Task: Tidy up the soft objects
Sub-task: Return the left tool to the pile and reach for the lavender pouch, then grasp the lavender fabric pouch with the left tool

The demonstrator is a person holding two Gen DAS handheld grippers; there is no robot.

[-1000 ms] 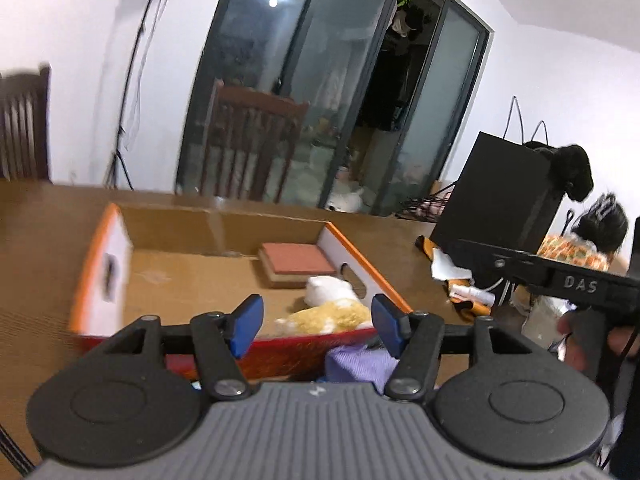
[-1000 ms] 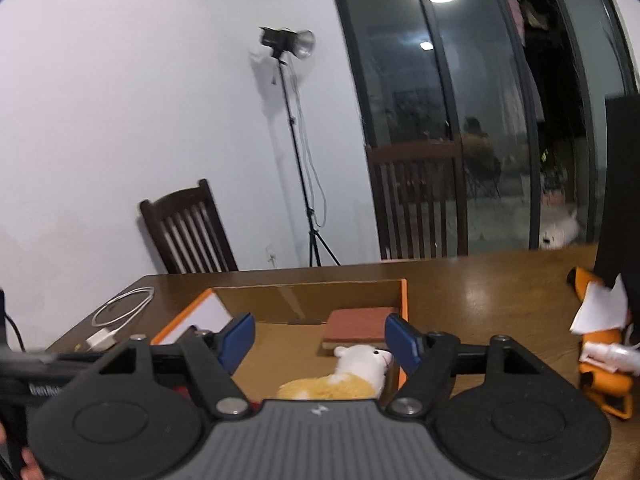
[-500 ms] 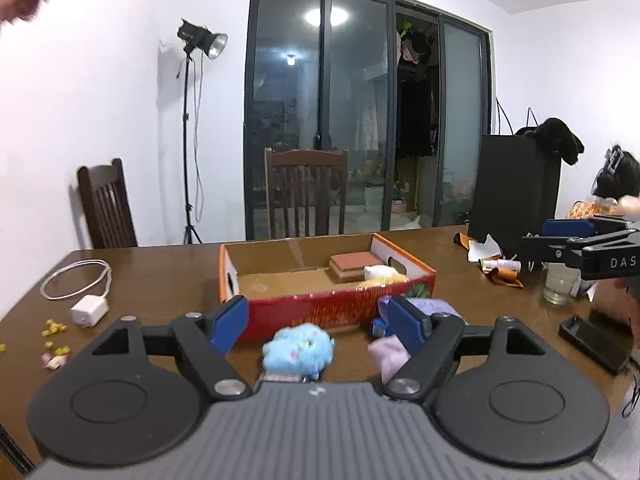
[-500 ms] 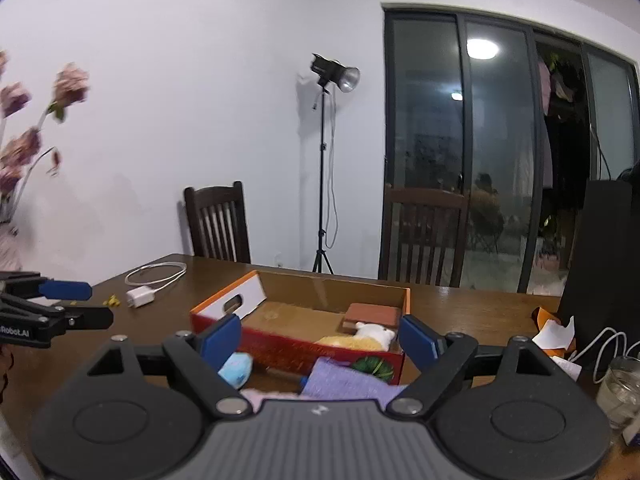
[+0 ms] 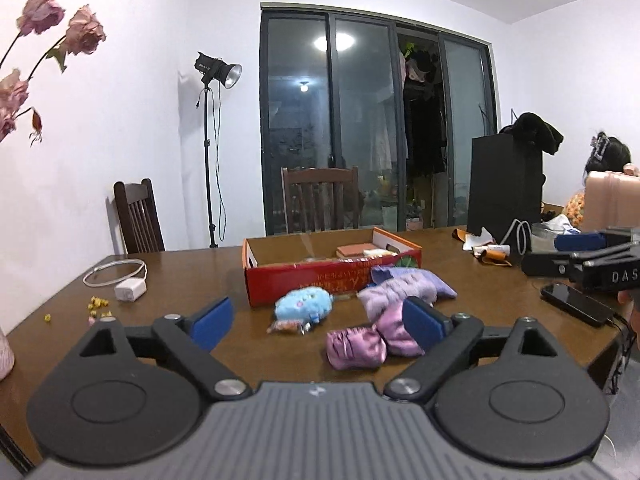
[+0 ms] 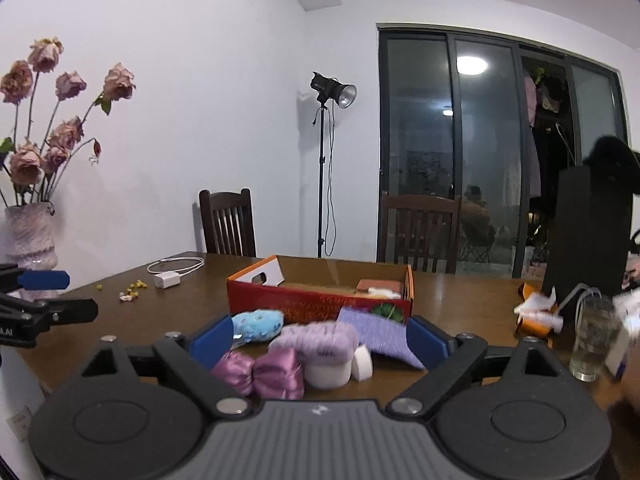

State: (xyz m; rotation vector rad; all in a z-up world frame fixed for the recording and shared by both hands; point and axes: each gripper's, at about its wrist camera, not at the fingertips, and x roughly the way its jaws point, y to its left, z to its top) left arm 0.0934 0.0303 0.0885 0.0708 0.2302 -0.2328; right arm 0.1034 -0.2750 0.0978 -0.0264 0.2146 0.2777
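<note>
Soft objects: a blue plush, a purple knit cloth and a pink satin scrunchie lay on the table just in front of the red box.
Box: open-topped, holding a reddish pad.
Left gripper: jaws opening wide, pinching nothing.
Right gripper: jaws opening wide, empty.
Surface: brown wooden table with a white charger and a phone.
Room: white walls, dark glass doors, studio lamp, wooden chairs.

Charger with cable, phone, water glass (right edge), vase.
</note>
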